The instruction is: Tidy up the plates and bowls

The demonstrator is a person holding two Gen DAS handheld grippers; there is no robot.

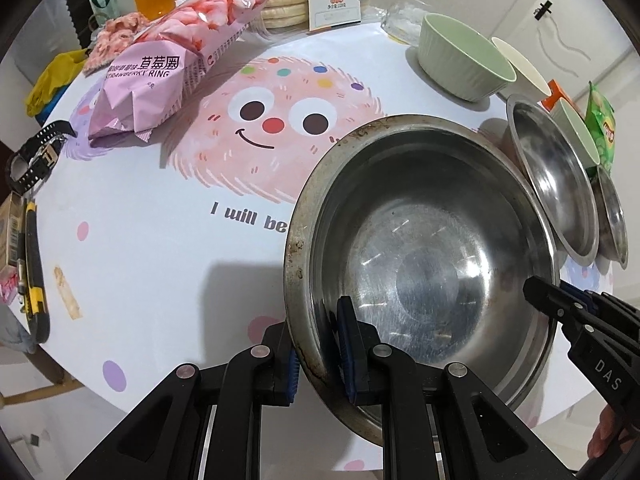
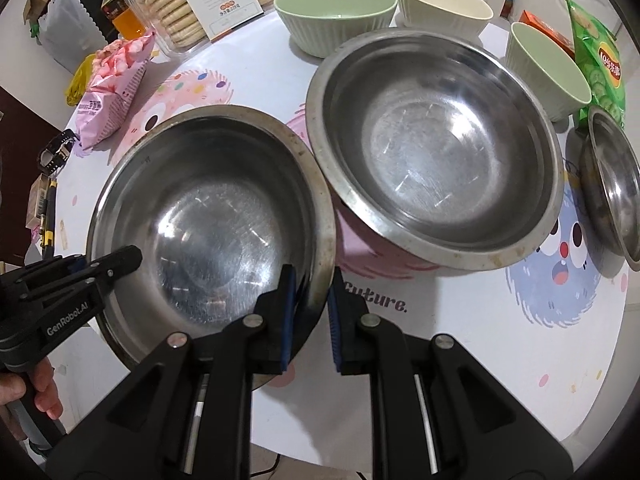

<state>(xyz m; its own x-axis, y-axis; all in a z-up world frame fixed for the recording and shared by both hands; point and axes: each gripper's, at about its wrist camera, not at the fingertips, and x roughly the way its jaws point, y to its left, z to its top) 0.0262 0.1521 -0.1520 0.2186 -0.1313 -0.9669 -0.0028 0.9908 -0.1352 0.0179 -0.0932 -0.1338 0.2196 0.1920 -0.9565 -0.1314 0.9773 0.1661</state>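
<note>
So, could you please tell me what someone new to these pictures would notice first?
Most likely the large steel bowl in the foreground, pinched at opposite sides of its rim by the left gripper and the right gripper. Right behind it a second steel bowl of similar size lies tilted on the cartoon tablecloth. Green and cream ribbed bowls and snack bags crowd the table's far edge.

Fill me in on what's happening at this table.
A person is holding one steel bowl with both handheld grippers: the left gripper is clamped on its rim on one side, the right gripper on the opposite side. A second steel bowl sits just beside it on the table, with a green bowl, a cream bowl and snack packets behind.
</note>
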